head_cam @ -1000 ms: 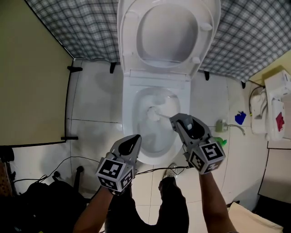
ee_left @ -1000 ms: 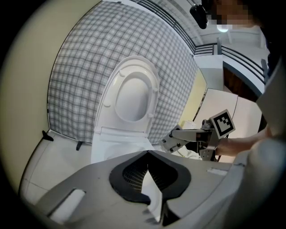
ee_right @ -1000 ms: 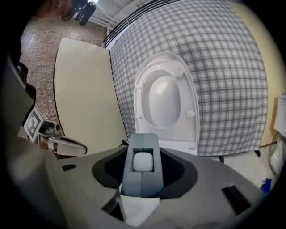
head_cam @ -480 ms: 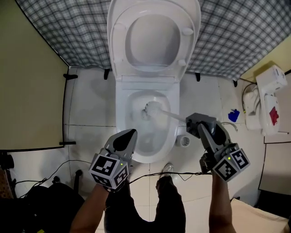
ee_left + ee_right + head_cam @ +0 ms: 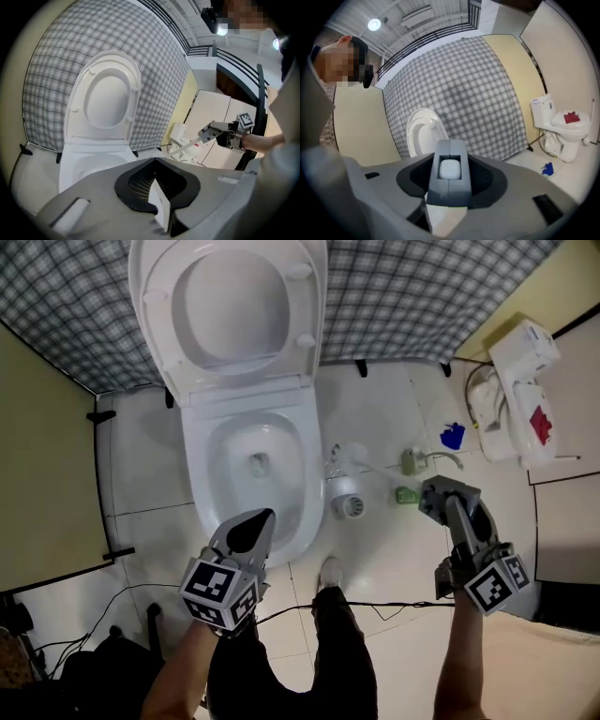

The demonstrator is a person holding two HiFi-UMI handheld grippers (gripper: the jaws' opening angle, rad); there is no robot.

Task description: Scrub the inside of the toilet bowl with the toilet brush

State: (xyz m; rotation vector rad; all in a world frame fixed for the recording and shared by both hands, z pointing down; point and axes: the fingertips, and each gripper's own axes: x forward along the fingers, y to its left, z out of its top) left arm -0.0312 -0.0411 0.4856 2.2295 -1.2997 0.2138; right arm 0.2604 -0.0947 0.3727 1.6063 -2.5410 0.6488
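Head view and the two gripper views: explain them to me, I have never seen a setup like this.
A person holds a tool with a two-jaw claw in each hand. The head view looks down from a camera on the person's head; the other two come from cameras riding on each claw. On the tiled floor stands a toilet with its lid raised. The right claw is closed on the handle of the toilet brush, whose head hangs over the floor beside the bowl, not in it. The left claw is shut and empty, near the bowl's front rim.
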